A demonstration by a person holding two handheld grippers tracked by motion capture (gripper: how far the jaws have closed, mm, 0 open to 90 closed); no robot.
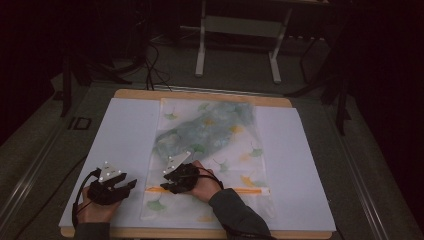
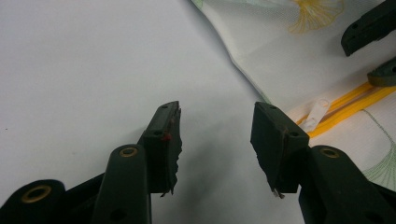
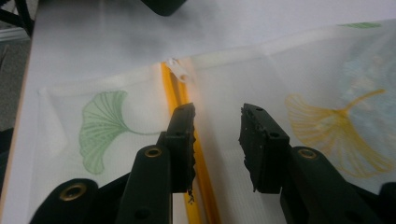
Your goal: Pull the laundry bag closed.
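White paper (image 1: 115,140) covers the wooden surface (image 1: 200,95), and a translucent zip bag (image 1: 210,150) printed with green and yellow ginkgo leaves lies flat along the middle of it, holding a grey-green cloth (image 1: 210,127) in its far half. All places below are given from the bag.

Nearest the person, the left gripper (image 1: 131,184) hovers over bare paper just off the bag's left edge, level with the yellow zip strip (image 1: 250,190). In the left gripper view its fingers (image 2: 166,140) stand apart, released, with nothing but paper between them; the bag's edge and the small white slider (image 2: 317,111) lie just beyond the right-hand finger.

The right gripper (image 1: 163,181) sits over the bag's near end, its hand (image 1: 205,185) resting across the zip strip and pointing toward the bag's left edge. In the right gripper view its fingers (image 3: 184,135) are partly spread and grasp nothing: one finger lies over the yellow strip (image 3: 198,186), the other over plain bag film, and the slider (image 3: 180,70) sits ahead of them near the bag's edge, untouched.

Beyond the bag's far end, past the surface's edge, a white metal stand (image 1: 237,40) rises from the dim floor with dark cables (image 1: 150,65) to its left.
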